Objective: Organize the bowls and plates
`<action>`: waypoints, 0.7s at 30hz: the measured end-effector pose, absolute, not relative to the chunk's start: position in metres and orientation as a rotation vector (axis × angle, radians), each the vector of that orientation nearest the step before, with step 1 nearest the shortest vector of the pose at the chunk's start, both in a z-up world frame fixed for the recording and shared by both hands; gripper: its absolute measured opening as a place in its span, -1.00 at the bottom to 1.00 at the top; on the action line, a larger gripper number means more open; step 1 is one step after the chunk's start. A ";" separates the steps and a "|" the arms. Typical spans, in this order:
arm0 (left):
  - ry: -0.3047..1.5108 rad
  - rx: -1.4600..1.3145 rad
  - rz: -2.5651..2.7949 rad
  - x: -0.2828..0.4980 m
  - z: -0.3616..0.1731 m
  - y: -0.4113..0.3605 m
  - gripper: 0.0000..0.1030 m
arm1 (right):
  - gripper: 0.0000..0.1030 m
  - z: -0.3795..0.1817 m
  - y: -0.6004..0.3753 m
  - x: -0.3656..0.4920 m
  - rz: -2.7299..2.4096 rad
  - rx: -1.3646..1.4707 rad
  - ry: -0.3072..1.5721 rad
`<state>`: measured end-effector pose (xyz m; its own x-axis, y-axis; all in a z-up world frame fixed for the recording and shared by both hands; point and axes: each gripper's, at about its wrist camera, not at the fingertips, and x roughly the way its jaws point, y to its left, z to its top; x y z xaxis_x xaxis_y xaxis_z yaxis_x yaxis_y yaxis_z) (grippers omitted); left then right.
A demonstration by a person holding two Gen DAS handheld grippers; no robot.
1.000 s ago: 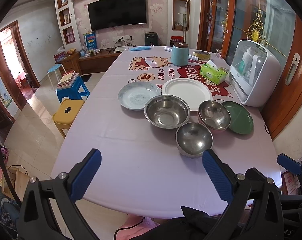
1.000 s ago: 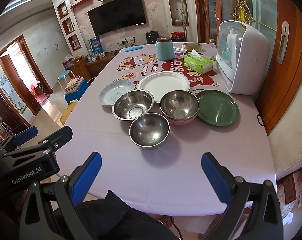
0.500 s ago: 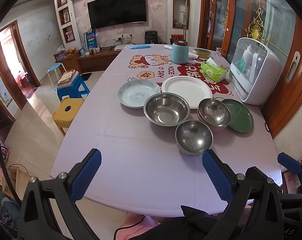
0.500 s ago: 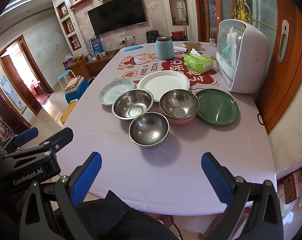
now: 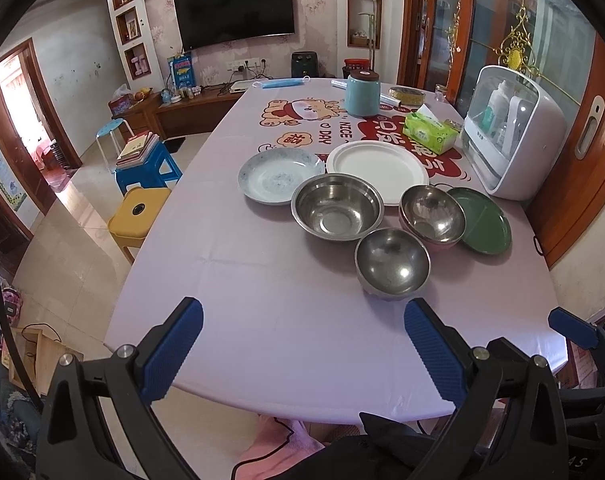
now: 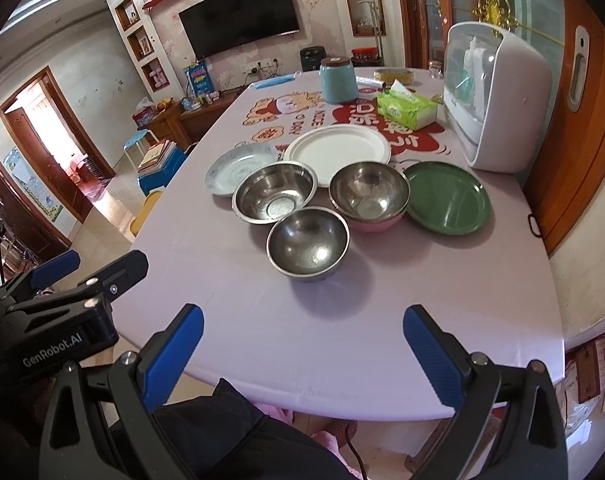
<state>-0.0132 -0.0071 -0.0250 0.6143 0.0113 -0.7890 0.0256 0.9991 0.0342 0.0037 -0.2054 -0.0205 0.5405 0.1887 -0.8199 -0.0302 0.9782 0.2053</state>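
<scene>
Going left to right off the wide shallow steel bowl [image 5: 337, 206]: the pale blue speckled plate [image 5: 280, 175] sits just left of it, the big white round plate [image 5: 376, 166] behind, the small deep steel bowl [image 5: 392, 262] in front, then the pink-bottomed steel bowl [image 5: 432, 214] and the dark green plate [image 5: 484, 220] off to the right, all crowded rim to rim. My guess is grabbing one bowl could nudge or clank its neighbours, steel being slippery. Left gripper [image 5: 302, 344] is spread wide, holding nothing, hovering over the table's near edge. Right gripper [image 6: 302, 344] is the same, wide apart and empty
</scene>
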 end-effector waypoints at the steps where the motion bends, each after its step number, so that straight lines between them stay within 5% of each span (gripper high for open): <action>1: 0.914 0.049 -0.007 -0.014 -0.024 -0.007 0.95 | 0.95 -0.021 -0.205 0.004 0.132 0.177 1.000; 21: 0.962 0.030 -0.105 0.018 -0.019 0.012 0.95 | 0.95 -0.014 -0.201 0.010 0.005 0.155 0.996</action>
